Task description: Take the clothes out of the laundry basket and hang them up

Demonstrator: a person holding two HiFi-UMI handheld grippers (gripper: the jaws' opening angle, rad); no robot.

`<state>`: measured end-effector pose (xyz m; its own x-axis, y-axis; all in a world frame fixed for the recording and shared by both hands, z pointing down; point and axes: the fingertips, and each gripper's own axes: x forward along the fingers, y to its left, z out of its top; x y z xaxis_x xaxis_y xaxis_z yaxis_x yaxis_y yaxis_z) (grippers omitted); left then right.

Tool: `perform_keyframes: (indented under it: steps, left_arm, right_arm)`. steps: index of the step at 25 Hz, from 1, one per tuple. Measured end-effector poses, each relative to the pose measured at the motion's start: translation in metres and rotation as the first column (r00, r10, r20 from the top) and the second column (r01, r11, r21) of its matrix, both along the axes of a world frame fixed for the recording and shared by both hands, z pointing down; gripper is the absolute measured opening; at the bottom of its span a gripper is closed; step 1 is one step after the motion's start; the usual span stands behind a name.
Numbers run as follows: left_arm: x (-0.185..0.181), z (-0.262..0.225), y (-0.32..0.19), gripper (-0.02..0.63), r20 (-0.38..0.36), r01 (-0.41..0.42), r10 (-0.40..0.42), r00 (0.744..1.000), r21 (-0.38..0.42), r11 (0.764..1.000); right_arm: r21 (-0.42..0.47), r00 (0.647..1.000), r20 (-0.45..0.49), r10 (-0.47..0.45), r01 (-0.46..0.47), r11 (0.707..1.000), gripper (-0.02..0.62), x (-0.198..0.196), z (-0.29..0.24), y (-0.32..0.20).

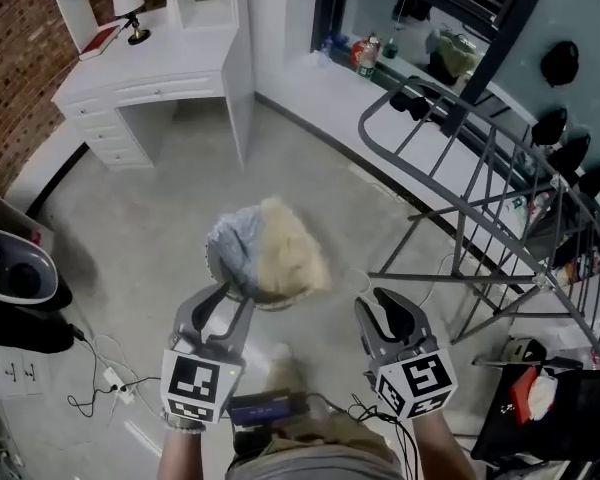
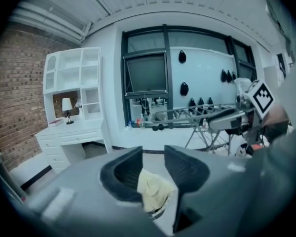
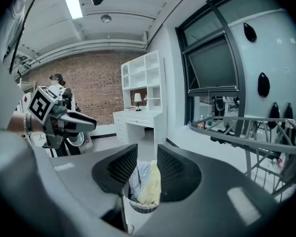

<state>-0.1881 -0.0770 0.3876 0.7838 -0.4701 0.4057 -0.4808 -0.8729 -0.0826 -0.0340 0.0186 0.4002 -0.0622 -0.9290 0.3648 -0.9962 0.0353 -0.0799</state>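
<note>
**Both pairs of fingers parted, laundry basket just ahead**

The fingers (image 2: 126, 169) of the left gripper (image 1: 235, 296) are held moderately apart, and nothing is pressed between them. Through their gap, in the left gripper view, a yellow cloth (image 2: 155, 191) is seen lying low and just beyond the tips. The fingers (image 3: 173, 172) of the right gripper (image 1: 378, 303) are likewise parted at a middling width and are closed on nothing. Framed in their gap, in the right gripper view, is the laundry basket (image 3: 142, 207), with the yellow cloth and a blue-grey cloth (image 3: 138, 174) heaped in it.

In the head view the basket is found on the floor (image 1: 160, 228), directly ahead of both pairs of fingers and slightly nearer the left pair, whose tips overlap its near edge. Whether the basket is touched there cannot be told. The right fingers are kept apart from it, off its right side.

Beyond the right fingers and to their right a grey drying rack (image 1: 480, 198) is set up, with bare rails. Far ahead of the left fingers and to their left a white worktop (image 1: 160, 68) is placed against the wall, and a lamp (image 1: 130, 3) is carried on it. Loose cables (image 1: 105, 373) are strewn on the floor to the left of the left gripper.
</note>
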Motion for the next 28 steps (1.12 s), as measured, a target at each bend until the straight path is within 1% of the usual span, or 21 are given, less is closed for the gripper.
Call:
perform_keyframes:
  steps: [3, 6, 10, 17, 22, 28]
  left_arm:
    - [0.008, 0.014, -0.035, 0.132, 0.016, -0.02, 0.021, 1.0, -0.014, 1.0]
    - [0.016, 0.029, -0.064, 0.132, 0.026, -0.03, 0.03, 0.999, -0.024, 0.999]
    - [0.029, 0.052, -0.091, 0.132, 0.051, -0.037, 0.039, 0.998, -0.053, 0.998]
    - [0.07, 0.088, -0.13, 0.14, 0.055, -0.034, 0.038, 0.998, -0.069, 0.997]
    - [0.094, 0.137, -0.157, 0.147, 0.11, -0.018, 0.029, 0.994, -0.097, 0.995]
    - [0.122, 0.204, -0.194, 0.158, 0.157, -0.009, 0.028, 0.987, -0.124, 0.992]
  right_arm:
    - [-0.025, 1.0, -0.005, 0.003, -0.003, 1.0, 0.11, 0.004, 0.011, -0.03]
    - [-0.046, 0.999, -0.035, 0.001, -0.003, 0.999, 0.11, 0.007, 0.023, -0.054]
    - [-0.078, 0.997, -0.07, -0.022, 0.017, 0.997, 0.11, 0.015, 0.037, -0.079]
    - [-0.108, 0.999, -0.032, -0.039, 0.035, 0.994, 0.11, 0.046, 0.071, -0.12]
    - [-0.127, 0.997, -0.033, -0.064, 0.059, 0.99, 0.11, 0.076, 0.101, -0.147]
    - [-0.142, 0.998, -0.025, -0.055, 0.051, 0.989, 0.11, 0.11, 0.144, -0.178]
